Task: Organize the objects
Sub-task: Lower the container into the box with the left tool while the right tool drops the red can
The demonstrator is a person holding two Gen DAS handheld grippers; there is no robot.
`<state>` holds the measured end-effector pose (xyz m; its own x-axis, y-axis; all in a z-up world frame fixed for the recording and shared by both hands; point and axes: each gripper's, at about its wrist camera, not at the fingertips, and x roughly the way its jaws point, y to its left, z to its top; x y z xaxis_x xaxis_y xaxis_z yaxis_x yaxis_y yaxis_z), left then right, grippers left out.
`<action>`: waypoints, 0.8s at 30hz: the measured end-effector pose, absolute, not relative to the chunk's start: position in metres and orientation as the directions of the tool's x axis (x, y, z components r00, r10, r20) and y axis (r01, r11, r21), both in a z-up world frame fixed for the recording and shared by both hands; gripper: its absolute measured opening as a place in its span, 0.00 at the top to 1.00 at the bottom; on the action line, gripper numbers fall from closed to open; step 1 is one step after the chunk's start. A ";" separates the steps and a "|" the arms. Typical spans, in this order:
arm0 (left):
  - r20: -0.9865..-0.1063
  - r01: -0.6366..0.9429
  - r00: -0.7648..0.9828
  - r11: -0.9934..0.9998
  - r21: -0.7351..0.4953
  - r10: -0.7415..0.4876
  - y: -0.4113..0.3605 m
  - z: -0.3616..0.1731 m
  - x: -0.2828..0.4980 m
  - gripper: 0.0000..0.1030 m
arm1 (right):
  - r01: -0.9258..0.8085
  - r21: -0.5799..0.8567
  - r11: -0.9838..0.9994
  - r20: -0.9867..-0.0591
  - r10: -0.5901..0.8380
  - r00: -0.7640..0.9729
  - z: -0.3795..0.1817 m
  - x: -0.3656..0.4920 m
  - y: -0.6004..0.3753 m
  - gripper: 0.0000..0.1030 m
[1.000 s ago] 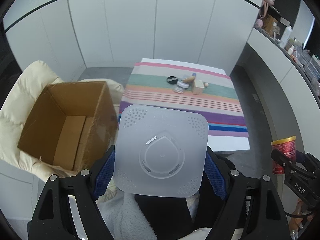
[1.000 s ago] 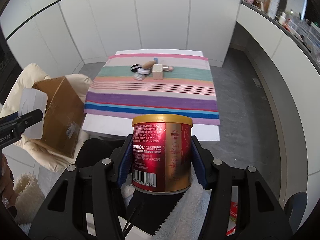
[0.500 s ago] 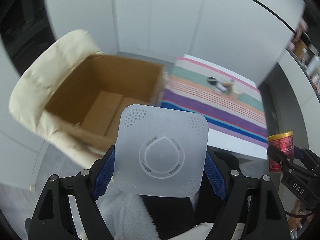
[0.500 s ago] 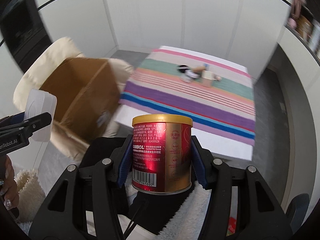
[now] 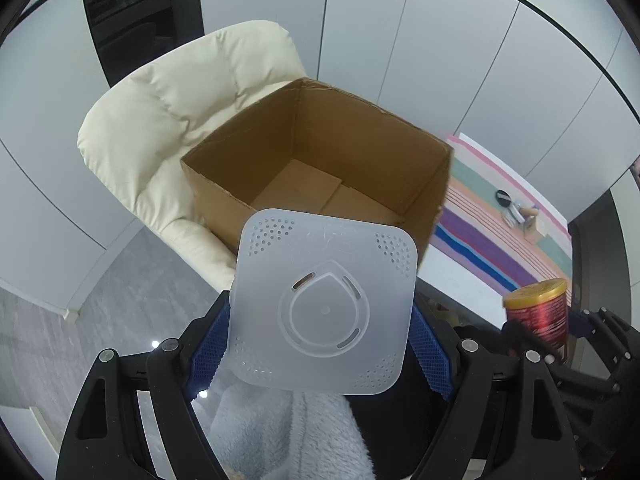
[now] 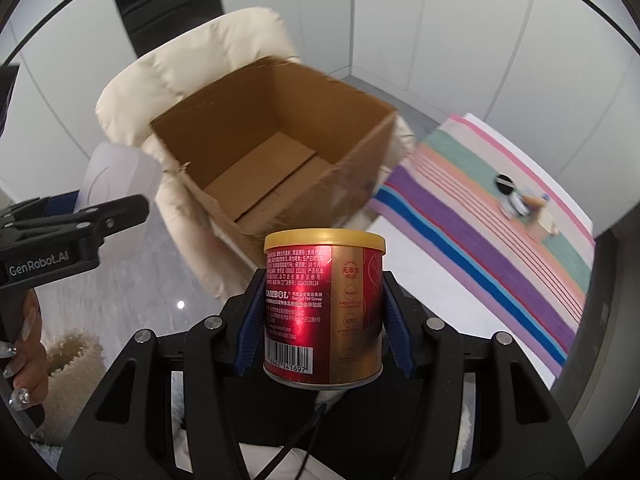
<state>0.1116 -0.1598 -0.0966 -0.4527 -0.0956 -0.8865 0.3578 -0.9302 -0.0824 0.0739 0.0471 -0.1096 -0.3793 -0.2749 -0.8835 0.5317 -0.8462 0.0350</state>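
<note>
While the left gripper (image 5: 322, 344) clamped a white square container (image 5: 324, 308) and the right gripper (image 6: 322, 332) clamped a red can (image 6: 323, 312), both hung before the open cardboard box (image 5: 320, 168) on a cream chair (image 5: 176, 104), so this looked like the carry-to-box step. Next, each load needed lowering past the box's near wall, which stood in the way; small items (image 6: 520, 204) waited on the striped cloth (image 6: 480, 220), well apart.
</note>
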 end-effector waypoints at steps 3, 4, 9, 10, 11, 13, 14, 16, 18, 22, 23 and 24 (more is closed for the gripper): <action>-0.886 0.355 -0.457 -0.930 -0.099 -0.079 -0.165 -0.099 0.103 0.19 | 0.549 0.034 -0.835 -0.889 -0.276 -0.365 -0.114 0.073 0.031 0.45; -0.886 0.355 -0.457 -0.929 -0.104 -0.075 -0.166 -0.101 0.101 0.19 | 0.553 0.034 -0.833 -0.891 -0.275 -0.360 -0.116 0.072 0.027 0.45; -0.885 0.364 -0.460 -0.925 -0.112 -0.074 -0.175 -0.104 0.081 0.19 | 0.565 0.029 -0.824 -0.895 -0.273 -0.352 -0.125 0.058 0.004 0.45; -0.884 0.368 -0.460 -0.924 -0.108 -0.080 -0.177 -0.105 0.076 0.19 | 0.565 0.029 -0.824 -0.895 -0.273 -0.352 -0.126 0.053 0.000 0.45; -0.884 0.372 -0.459 -0.922 -0.105 -0.085 -0.179 -0.106 0.071 0.19 | 0.562 0.031 -0.827 -0.895 -0.273 -0.352 -0.127 0.047 -0.003 0.45; -0.886 0.384 -0.455 -0.918 -0.103 -0.090 -0.185 -0.110 0.060 0.19 | 0.559 0.039 -0.828 -0.891 -0.282 -0.355 -0.128 0.035 -0.012 0.45; -0.888 0.389 -0.450 -0.916 -0.102 -0.092 -0.189 -0.112 0.054 0.19 | 0.566 0.043 -0.823 -0.888 -0.291 -0.356 -0.129 0.028 -0.018 0.45; -0.890 0.401 -0.447 -0.910 -0.103 -0.096 -0.197 -0.116 0.043 0.19 | 0.575 0.046 -0.817 -0.884 -0.301 -0.357 -0.130 0.017 -0.030 0.45; -0.891 0.415 -0.444 -0.903 -0.107 -0.098 -0.205 -0.121 0.031 0.19 | 0.584 0.048 -0.810 -0.882 -0.309 -0.355 -0.135 0.002 -0.042 0.45; -0.892 0.450 -0.447 -0.880 -0.155 -0.071 -0.224 -0.130 0.010 0.19 | 0.587 0.043 -0.809 -0.886 -0.302 -0.352 -0.150 -0.027 -0.062 0.45; -0.893 0.458 -0.446 -0.873 -0.168 -0.063 -0.228 -0.133 0.004 0.19 | 0.589 0.036 -0.807 -0.887 -0.297 -0.353 -0.155 -0.035 -0.067 0.45; -0.894 0.467 -0.443 -0.867 -0.173 -0.061 -0.232 -0.135 -0.001 0.19 | 0.588 0.033 -0.808 -0.888 -0.294 -0.354 -0.160 -0.041 -0.071 0.45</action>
<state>-0.0010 -0.2325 -0.1354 -0.4430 -0.0607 -0.8945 0.4672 -0.8672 -0.1726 -0.0415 -0.0711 -0.1595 -0.3543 -0.2942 -0.8876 0.5881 -0.8081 0.0331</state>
